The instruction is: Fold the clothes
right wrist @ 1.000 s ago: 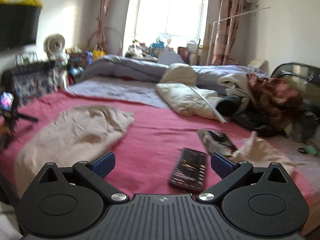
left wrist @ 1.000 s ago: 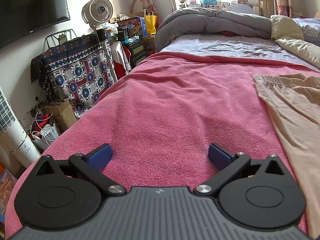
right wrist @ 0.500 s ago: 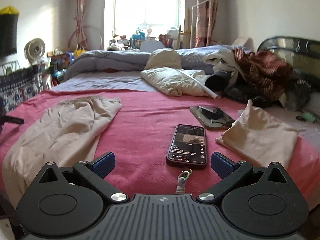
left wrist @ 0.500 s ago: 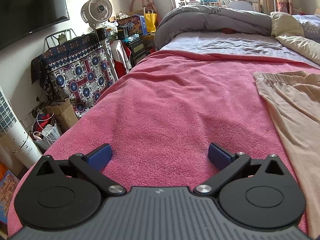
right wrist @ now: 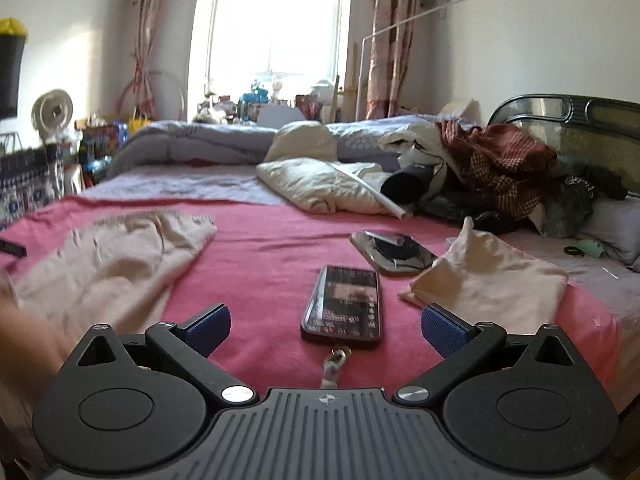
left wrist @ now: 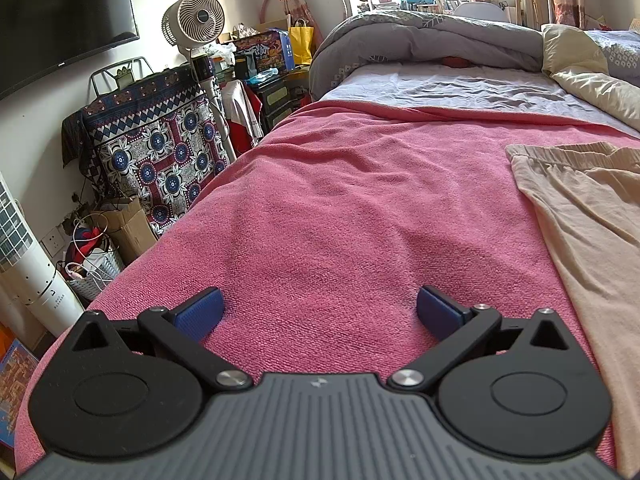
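Observation:
Beige trousers point(left wrist: 588, 216) lie spread flat on the pink blanket point(left wrist: 340, 208), at the right of the left wrist view and at the left of the right wrist view point(right wrist: 116, 256). A folded beige garment point(right wrist: 492, 276) lies at the right of the right wrist view. My left gripper point(left wrist: 318, 312) is open and empty, low over bare pink blanket left of the trousers. My right gripper point(right wrist: 326, 328) is open and empty, above the blanket's near edge, between the trousers and the folded garment.
A phone point(right wrist: 344, 304) lies on the blanket just ahead of the right gripper, a mirror point(right wrist: 392, 252) beyond it. Pillows point(right wrist: 324, 184) and piled clothes point(right wrist: 504, 164) sit at the back right. A fan point(left wrist: 196, 24), patterned cloth point(left wrist: 156, 148) and boxes stand left of the bed.
The right gripper swung right and then settled facing the phone and folded garment. The left gripper barely moved. Both stayed open.

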